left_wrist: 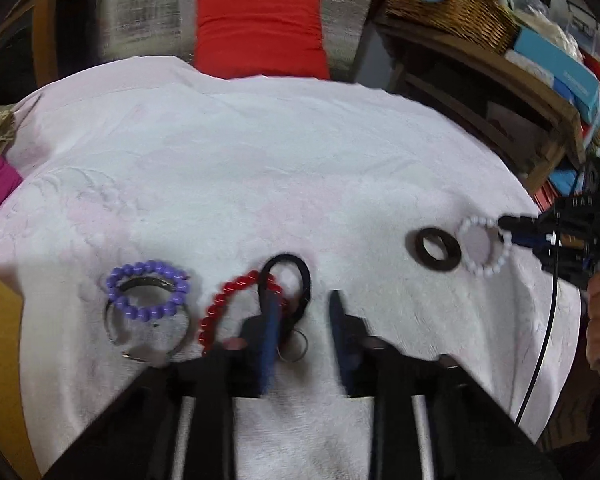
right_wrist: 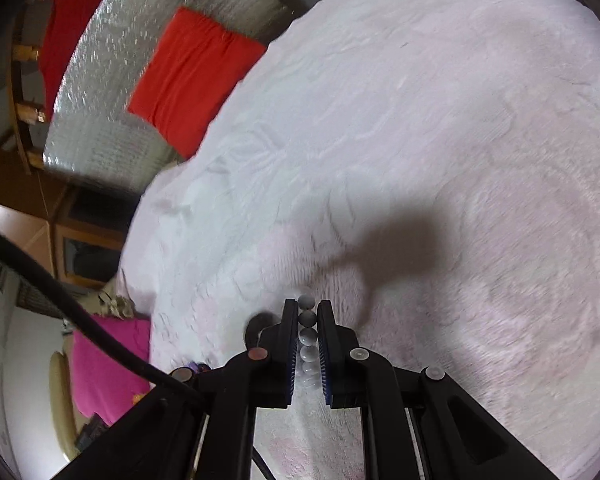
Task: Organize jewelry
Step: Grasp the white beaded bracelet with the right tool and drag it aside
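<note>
— So, where is the piece you are working on?

— Your white bead bracelet (right_wrist: 307,336) sits pinched between the fingers of your right gripper (right_wrist: 307,310); from the left wrist view it hangs at about three o'clock (left_wrist: 485,246), its far side just beside the dark ring (left_wrist: 437,249). I judge you are mid-carry, with the set-down not yet done.

— And your other hand?

— Your left gripper (left_wrist: 302,300) stands spread, holding nothing. Its left finger lies over the black hair tie (left_wrist: 287,280) and the red bead bracelet (left_wrist: 236,304), and a small metal ring (left_wrist: 294,346) shows just by it. At nine o'clock from there, the purple bead bracelet (left_wrist: 147,290) rests on a silver bangle (left_wrist: 148,338).

— What does the next move call for?

— Probably lowering the white one flat onto bare cloth and letting go without nudging the dark ring. Beads roll, so release low.

— How much room do you have?

— Plenty at twelve o'clock: the white cloth (left_wrist: 260,152) is bare toward the red cushion (left_wrist: 260,34). Watch the cloth's edge at three o'clock, close behind your right gripper, and the black cable (left_wrist: 540,344) trailing there.
</note>
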